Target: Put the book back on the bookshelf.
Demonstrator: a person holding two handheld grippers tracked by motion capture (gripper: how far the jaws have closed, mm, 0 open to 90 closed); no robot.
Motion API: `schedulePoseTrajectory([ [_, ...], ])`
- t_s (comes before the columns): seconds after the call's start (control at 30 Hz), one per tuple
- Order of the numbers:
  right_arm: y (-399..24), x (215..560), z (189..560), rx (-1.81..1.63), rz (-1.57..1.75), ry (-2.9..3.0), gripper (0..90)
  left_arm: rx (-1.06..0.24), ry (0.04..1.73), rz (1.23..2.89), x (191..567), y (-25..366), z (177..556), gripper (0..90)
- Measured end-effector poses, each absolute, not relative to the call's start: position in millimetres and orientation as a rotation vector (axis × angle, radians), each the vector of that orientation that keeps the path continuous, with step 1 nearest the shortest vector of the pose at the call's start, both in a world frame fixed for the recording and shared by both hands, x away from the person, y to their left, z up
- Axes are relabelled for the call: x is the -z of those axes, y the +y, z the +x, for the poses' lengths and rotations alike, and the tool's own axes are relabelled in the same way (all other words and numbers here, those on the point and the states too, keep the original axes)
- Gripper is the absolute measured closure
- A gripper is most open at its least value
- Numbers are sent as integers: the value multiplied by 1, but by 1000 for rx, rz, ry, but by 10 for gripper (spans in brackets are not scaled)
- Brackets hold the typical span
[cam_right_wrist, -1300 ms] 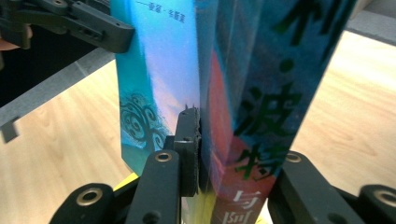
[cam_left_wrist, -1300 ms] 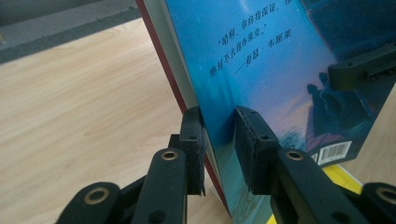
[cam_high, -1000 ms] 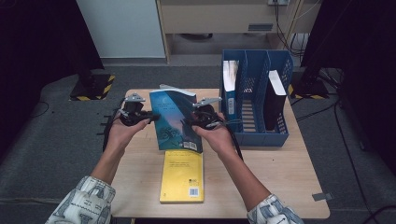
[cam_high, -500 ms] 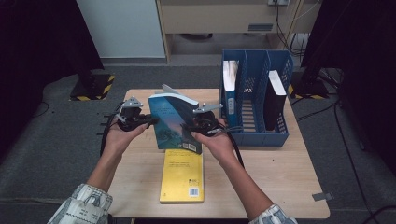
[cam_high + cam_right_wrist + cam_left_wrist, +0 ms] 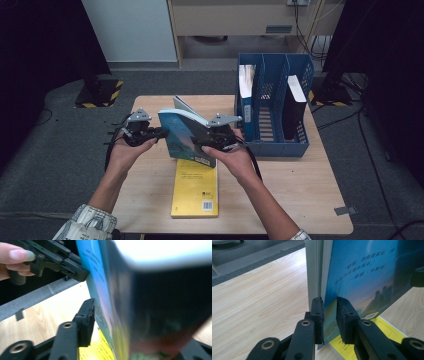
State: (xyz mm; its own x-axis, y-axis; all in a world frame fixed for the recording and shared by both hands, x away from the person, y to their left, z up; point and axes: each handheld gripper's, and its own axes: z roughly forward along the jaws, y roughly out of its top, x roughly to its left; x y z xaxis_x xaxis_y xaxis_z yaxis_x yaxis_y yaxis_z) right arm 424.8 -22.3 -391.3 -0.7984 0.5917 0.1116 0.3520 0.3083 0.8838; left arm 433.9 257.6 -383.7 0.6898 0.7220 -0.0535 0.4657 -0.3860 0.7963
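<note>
The worktop point(image 5: 300, 200) is pale wood with a visible grain and a smooth, matt finish. The blue book point(image 5: 367, 277) has a glossy paper cover; the yellow book point(image 5: 195, 192) lying lower centre looks like smooth paper too. The file rack point(image 5: 272, 145) at upper right is blue perforated plastic. The jaws are matt black plastic with metal rivets.

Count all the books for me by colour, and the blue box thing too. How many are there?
Blue books: 2, the blue book held up by both grippers and a blue-spined book in the rack.
Yellow books: 1, the yellow book flat on the table.
Black books: 1, the black book in the rack.
Blue file racks: 1, the file rack.
Total: 5.
</note>
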Motion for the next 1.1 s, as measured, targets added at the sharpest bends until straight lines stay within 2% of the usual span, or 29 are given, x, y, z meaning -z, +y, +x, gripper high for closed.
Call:
schedulePoseTrajectory([
  [0.23,-20,382,426,-1477,818,2369,480,-387,912,2054,383,258,433,759],
  [0.33,-22,377,428,-1474,798,2372,552,-389,911,2057,383,257,432,757],
  [0.47,-24,368,430,-1475,782,2364,597,-402,914,2062,384,256,433,755],
  [0.87,-12,361,434,-1488,740,2384,670,-406,918,2055,386,258,432,734],
  [1.0,-14,362,437,-1496,728,2403,709,-417,925,2048,392,258,430,674],
  [1.1,-13,361,437,-1498,731,2408,715,-414,962,2033,404,260,427,502],
])
